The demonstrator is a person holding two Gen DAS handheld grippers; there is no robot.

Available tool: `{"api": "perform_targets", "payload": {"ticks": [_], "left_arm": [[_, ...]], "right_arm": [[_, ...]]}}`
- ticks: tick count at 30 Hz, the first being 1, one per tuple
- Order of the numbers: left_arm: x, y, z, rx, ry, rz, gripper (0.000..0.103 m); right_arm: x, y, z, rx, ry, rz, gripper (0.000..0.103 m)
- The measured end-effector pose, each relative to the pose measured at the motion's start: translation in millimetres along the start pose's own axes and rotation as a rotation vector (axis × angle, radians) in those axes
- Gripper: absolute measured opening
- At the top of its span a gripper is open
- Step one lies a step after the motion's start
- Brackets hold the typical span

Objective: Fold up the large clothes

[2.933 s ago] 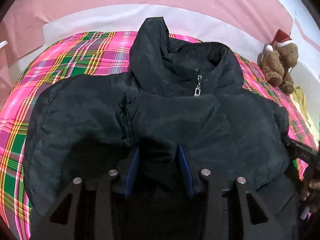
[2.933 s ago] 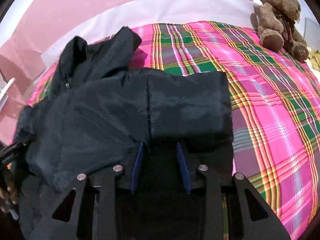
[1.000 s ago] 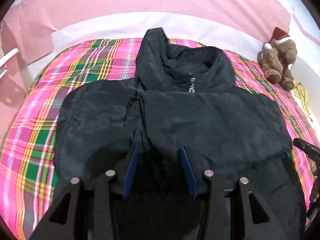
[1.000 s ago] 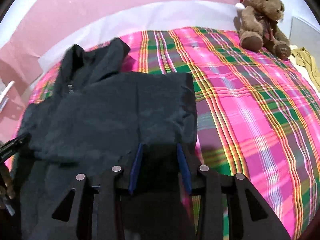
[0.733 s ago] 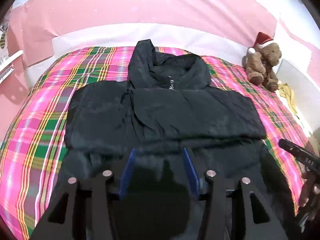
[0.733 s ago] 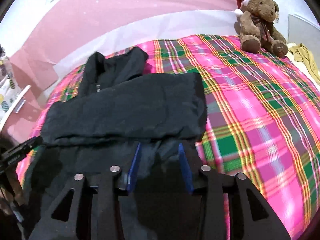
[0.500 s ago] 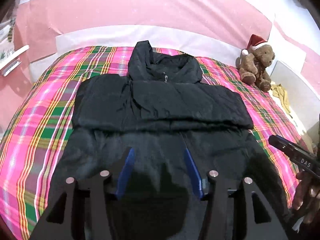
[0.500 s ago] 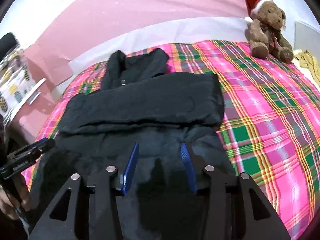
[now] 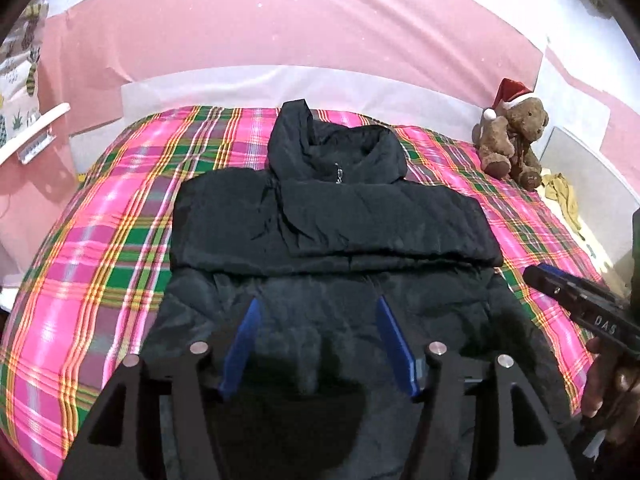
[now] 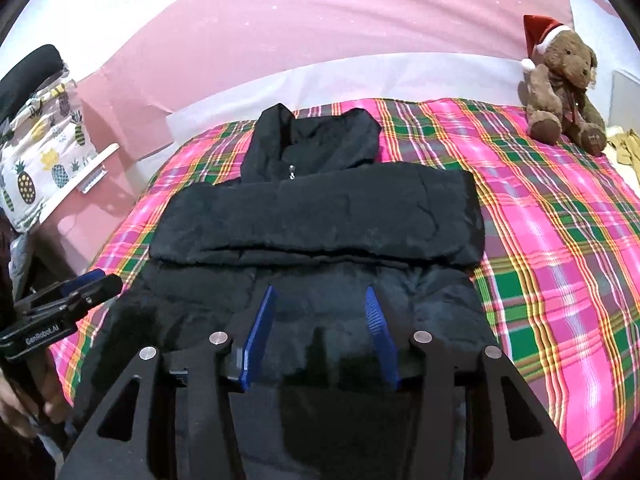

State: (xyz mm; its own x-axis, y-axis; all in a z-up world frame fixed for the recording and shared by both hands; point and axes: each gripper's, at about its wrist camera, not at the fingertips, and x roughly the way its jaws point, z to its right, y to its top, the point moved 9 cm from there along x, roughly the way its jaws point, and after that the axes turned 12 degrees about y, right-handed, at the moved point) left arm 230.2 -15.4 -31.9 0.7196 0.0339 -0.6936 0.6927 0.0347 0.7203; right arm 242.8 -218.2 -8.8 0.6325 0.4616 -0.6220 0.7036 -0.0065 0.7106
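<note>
Both sets of jaws stand apart with nothing pinched between them, and have just been opening: the left gripper (image 9: 318, 340) and the right gripper (image 10: 320, 332) each hang above the near part of the black jacket (image 9: 332, 232), the blue pads clear of the cloth. The jacket lies ahead of and below both grippers on the pink plaid bedspread (image 9: 100, 240), its long axis running straight away from them, hood (image 9: 320, 148) at the far end and hem nearest, hidden under the gripper frames. So the hem is the part closest to the jaws, and each hand looks about equally near it, the left over the jacket's left half and the right over its right half. The sleeves are already folded in, forming a thick band (image 10: 320, 220) crosswise over the chest. The fabric looks puffy, matte and slightly creased, and the small zip pull (image 10: 293, 171) glints at the collar.
</note>
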Motion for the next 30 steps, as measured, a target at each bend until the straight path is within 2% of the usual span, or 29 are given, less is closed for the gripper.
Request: {"api": "perform_targets", "payload": {"ticks": [10, 19, 24, 30], "left_arm": [[31.9, 33.8, -1.2, 0.039, 0.019, 0.001, 0.063], [71.6, 104.5, -3.7, 0.080, 0.016, 0.038, 0.063], [109.5, 139.8, -1.1, 0.088, -0.016, 0.010, 0.067], [176.9, 171.7, 4.8, 0.118, 0.024, -0.036, 0.067]], "right_arm": [[24.7, 39.2, -2.9, -0.066, -0.002, -0.011, 0.049], [73.9, 100.9, 11.3, -0.085, -0.009, -0.030, 0.049], [116.3, 137.1, 32.6, -0.051, -0.018, -0.058, 0.049], [173.3, 166.5, 68.8, 0.008, -0.033, -0.110, 0.049]]}}
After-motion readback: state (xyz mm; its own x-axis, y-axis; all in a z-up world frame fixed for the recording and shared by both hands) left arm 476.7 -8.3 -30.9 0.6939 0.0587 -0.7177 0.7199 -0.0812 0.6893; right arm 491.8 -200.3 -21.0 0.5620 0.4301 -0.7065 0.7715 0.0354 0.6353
